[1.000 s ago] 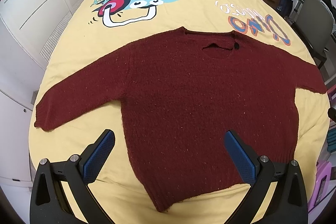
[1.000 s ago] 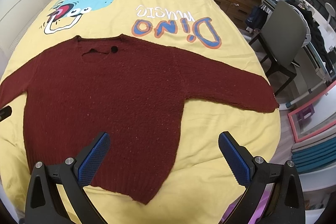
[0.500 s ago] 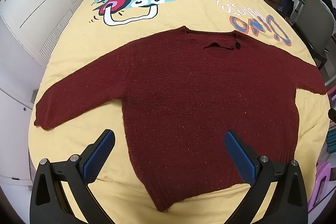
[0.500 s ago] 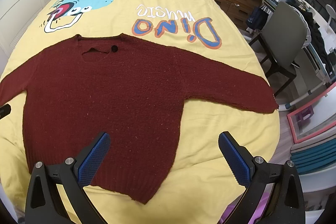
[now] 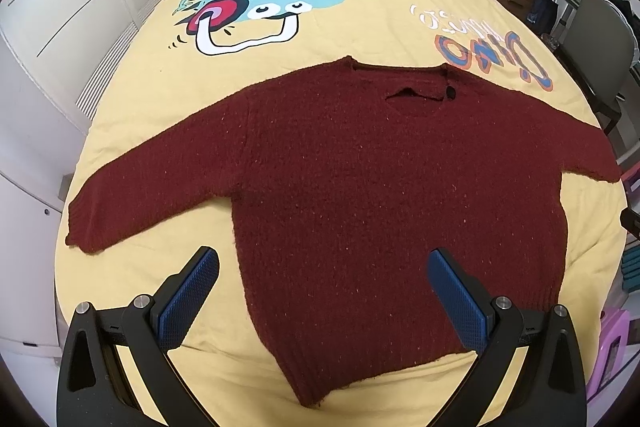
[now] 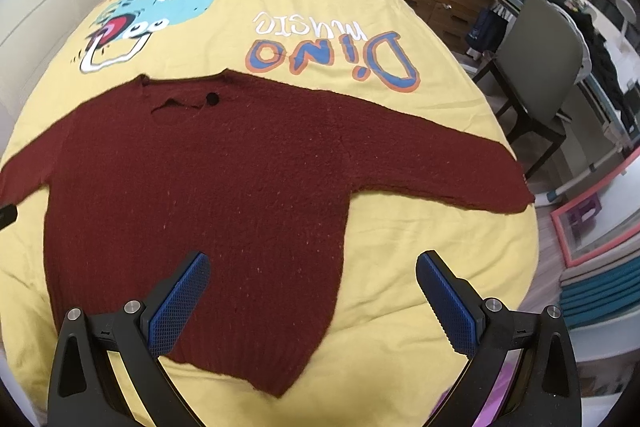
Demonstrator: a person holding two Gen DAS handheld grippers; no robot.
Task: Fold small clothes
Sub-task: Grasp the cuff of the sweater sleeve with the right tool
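Maroon sweater (image 5: 380,187) lies flat on the yellow bed (image 5: 380,27), sleeves spread. Left gripper (image 5: 324,291) and right gripper (image 6: 312,291) hover, jaws apart, empty. Best pinch each sleeve cuff, fold inward evenly.

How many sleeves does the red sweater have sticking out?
2. The sweater lies flat on the yellow bedspread. One sleeve stretches out to the left side, the other sleeve stretches out to the right, toward the chair.
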